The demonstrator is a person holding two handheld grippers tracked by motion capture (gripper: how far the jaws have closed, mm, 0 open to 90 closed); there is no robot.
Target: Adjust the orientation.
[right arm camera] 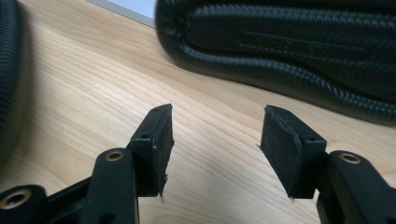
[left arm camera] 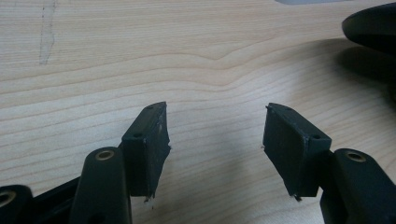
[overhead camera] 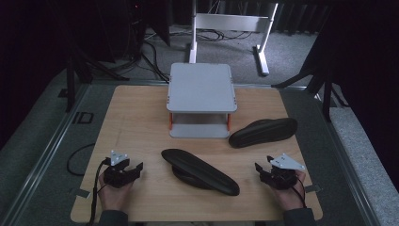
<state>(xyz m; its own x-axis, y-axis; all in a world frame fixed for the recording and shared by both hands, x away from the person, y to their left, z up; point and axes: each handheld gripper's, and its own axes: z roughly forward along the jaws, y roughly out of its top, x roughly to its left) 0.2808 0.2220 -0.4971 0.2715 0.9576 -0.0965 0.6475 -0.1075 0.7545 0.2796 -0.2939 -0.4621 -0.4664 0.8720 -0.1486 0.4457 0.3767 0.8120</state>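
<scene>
Two black slippers lie sole-up on the wooden table. One slipper rests in the middle front, and its edge shows at the top right of the left gripper view. The other slipper lies to the right, beside a grey stand; its ribbed sole fills the top of the right gripper view. My left gripper sits at the front left, open over bare wood. At the front right my right gripper is open too, a little short of the right slipper.
A grey two-level stand with orange posts stands at the back middle of the table. A white metal frame and cables lie on the floor behind. A dark cable loops off the table's left edge.
</scene>
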